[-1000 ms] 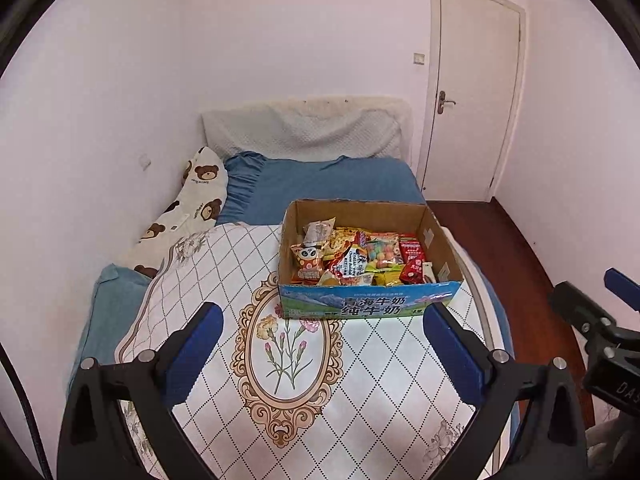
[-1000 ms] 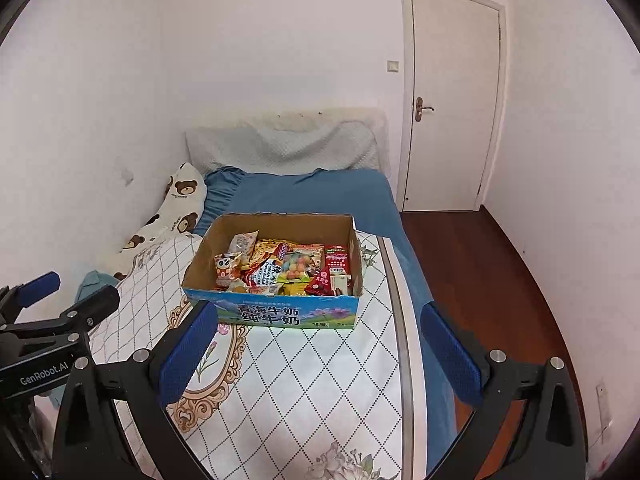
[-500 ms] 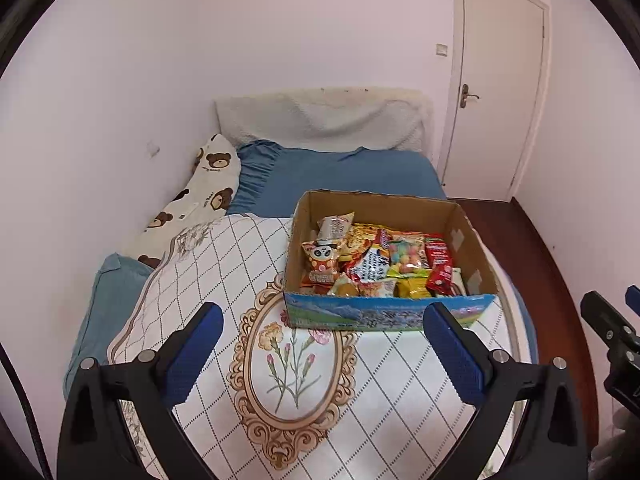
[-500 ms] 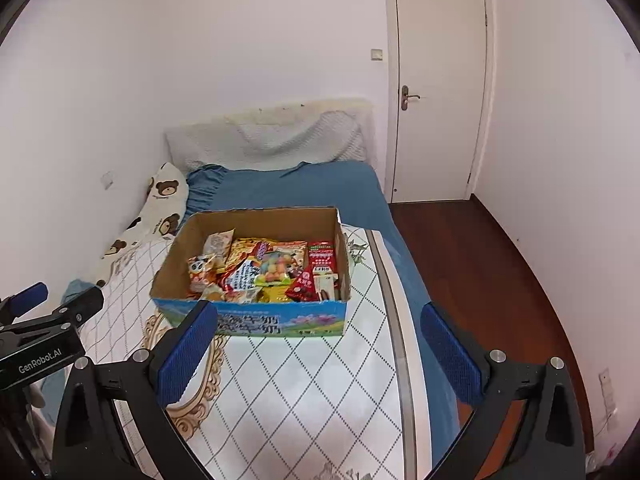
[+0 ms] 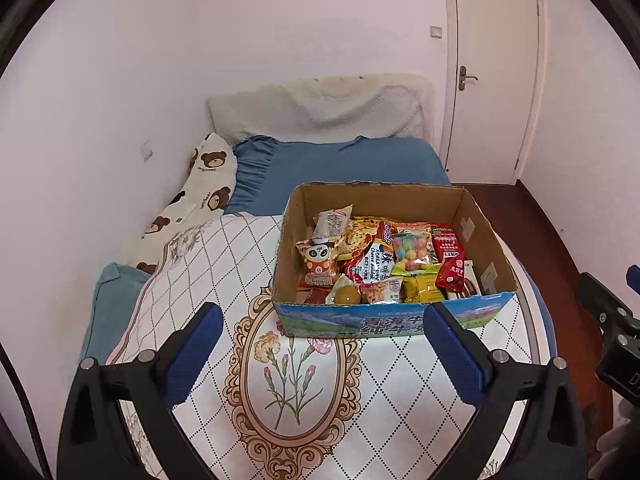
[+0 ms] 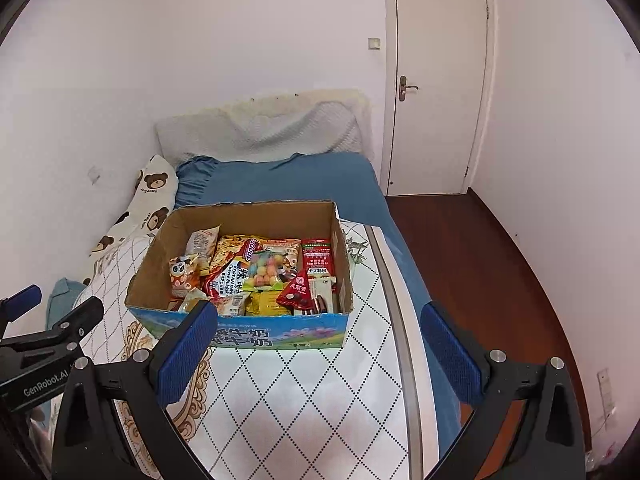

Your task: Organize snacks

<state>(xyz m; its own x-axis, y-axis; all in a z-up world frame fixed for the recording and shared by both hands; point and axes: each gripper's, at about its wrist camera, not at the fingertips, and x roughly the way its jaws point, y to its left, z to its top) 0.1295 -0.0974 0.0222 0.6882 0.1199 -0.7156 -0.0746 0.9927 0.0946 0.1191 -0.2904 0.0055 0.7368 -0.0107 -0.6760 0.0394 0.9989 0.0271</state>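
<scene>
Both grippers have drawn nearer the cardboard box (image 5: 384,204), which now looms larger than a second ago. The left gripper (image 5: 322,356) and right gripper (image 6: 318,352) hang spread wide, holding nothing. The box sits on the quilt (image 5: 392,392), packed with bright snack packets (image 5: 372,258); a bear-print pillow (image 5: 200,196) lies far left.

**Small bedroom, bed against pale walls**

A bed (image 5: 340,160) with a blue sheet lies ahead of the grippers; a bear-print pillow (image 5: 200,196) rests ahead to the left, along the plain wall; a white door (image 6: 436,80) stands closed ahead to the right; dark wooden floor (image 6: 480,260) runs along the right side; light is even.
</scene>
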